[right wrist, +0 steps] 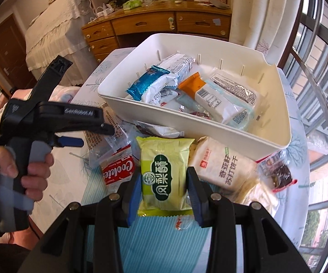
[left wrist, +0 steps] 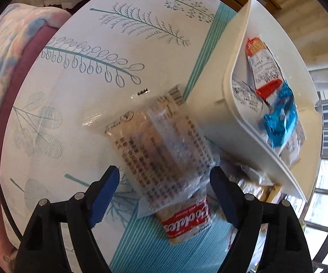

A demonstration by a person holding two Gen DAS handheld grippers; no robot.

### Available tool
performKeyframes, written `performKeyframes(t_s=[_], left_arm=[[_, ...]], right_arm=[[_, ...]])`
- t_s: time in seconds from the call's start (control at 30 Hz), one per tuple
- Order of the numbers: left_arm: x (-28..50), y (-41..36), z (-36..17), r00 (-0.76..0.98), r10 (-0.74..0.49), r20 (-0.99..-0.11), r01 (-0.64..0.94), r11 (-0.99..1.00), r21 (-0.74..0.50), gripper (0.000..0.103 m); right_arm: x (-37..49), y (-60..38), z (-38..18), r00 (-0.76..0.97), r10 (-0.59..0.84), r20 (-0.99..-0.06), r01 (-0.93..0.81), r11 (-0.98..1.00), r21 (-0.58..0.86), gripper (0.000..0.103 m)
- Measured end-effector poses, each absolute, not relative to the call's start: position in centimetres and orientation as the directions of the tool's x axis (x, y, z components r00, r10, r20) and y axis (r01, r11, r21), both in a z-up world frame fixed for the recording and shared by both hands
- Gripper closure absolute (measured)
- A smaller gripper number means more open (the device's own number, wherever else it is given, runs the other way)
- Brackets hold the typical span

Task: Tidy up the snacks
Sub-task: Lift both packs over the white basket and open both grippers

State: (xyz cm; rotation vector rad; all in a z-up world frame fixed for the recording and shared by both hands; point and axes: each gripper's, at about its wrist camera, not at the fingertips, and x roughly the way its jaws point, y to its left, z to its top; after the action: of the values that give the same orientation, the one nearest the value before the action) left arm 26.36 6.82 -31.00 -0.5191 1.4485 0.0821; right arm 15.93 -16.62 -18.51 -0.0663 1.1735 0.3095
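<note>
Several snack packets [right wrist: 161,84] fill white bin [right wrist: 209,134].

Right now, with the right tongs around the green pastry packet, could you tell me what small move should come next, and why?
Probably carry the green pastry packet forward and over the near wall of the white bin. The right tongs grip it at both sides, and the bin, which already holds other snacks, sits just beyond it.

- The left gripper [left wrist: 164,195] had black plastic arms, blue ridged pads and silver rivets at the pivots.
- The right gripper [right wrist: 164,195] matched: black frame, blue pads, round silver pins.
- At nine o'clock in the right wrist view, the left hand [right wrist: 25,170] wore a dark sleeve; the housing there bore white "GenRobot.AI" lettering.
</note>
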Motion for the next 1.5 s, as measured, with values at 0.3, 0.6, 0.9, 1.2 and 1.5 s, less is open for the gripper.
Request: performKeyframes(t_s=[0.3, 0.6, 0.9, 1.2, 1.5], left_arm=[[27.6, 4.6, -32.1, 0.133, -0.158, -0.978, -0.399, 0.895, -0.199, 0.011], [28.6, 2.4, -32.1, 0.101, -0.072, -0.992, -0.377, 0.920, -0.106, 0.021], [28.2, 2.0, -30.6, 0.001, -0.017, -1.000, -0.327, 0.945, -0.017, 0.032], [24.2, 0.8, -24.8, -0.022, 0.023, -0.999, -0.267, 0.963, 0.028, 0.032], [23.8, -4.2, -15.6, 0.201, -0.038, -0.979, -0.063, 0.997, -0.052, 0.031]], right_arm=[[17.6, -18.5, -19.0, 0.318, 0.227, -0.920, -0.313, 0.942, 0.124, 0.065], [18.2, -19.8, -19.2, 0.316, 0.254, -0.914, -0.320, 0.936, 0.149, 0.065], [18.1, -20.6, -18.2, 0.355, 0.287, -0.890, -0.297, 0.937, 0.184, 0.065], [19.4, -21.7, -15.9, 0.441, 0.287, -0.851, -0.277, 0.945, 0.175, 0.065], [21.4, -23.4, -14.4, 0.533, 0.250, -0.808, -0.237, 0.961, 0.141, 0.064]])
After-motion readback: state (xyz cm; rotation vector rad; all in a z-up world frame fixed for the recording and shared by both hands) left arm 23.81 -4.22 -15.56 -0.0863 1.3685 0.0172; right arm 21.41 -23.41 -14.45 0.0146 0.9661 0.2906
